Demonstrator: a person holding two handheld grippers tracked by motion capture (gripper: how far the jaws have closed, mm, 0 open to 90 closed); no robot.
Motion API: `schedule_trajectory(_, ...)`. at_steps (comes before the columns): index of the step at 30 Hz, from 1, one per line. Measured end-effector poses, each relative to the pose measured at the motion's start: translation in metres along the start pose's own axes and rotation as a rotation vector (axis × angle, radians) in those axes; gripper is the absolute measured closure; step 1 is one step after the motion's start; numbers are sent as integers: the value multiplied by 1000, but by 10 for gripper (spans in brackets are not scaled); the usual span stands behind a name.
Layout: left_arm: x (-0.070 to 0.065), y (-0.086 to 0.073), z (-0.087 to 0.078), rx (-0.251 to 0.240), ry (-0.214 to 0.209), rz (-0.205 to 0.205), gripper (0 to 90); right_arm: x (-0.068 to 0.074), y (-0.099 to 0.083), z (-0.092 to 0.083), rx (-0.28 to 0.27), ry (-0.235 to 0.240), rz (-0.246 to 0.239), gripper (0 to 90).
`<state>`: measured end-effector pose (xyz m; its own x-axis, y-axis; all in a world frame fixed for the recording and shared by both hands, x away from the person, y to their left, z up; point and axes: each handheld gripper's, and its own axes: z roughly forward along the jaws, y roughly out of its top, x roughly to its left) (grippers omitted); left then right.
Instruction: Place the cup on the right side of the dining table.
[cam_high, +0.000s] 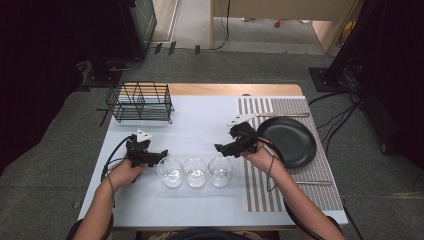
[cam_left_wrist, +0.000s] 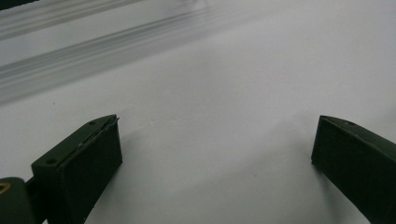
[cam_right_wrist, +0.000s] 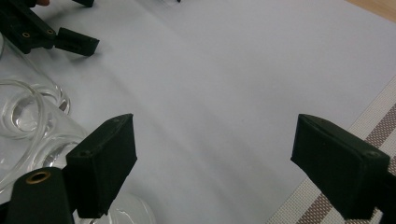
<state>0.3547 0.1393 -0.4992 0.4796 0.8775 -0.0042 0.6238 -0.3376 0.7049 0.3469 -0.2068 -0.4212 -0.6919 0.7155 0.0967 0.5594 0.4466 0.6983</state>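
On the counter (cam_high: 200, 125) three glasses stand in a row between the two tongs. Left tongs (cam_high: 161, 156) rest just beside the left glass (cam_high: 171, 172), jaws apart, nothing between them. Right tongs (cam_high: 220, 148) hover above the right glass (cam_high: 220, 171), jaws also apart and empty. Middle glass (cam_high: 195, 172) touches both neighbours. A black plate (cam_high: 287, 141) lies on the striped mat (cam_high: 260, 190)
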Motion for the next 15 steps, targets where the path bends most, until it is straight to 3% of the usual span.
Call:
schedule_trajectory(10,0,0,0,0,0,0,15,4,1,-3,-11,20,13,136)
schedule_trajectory(15,0,0,0,0,0,0,15,5,1,-3,-2,29,-6,136)
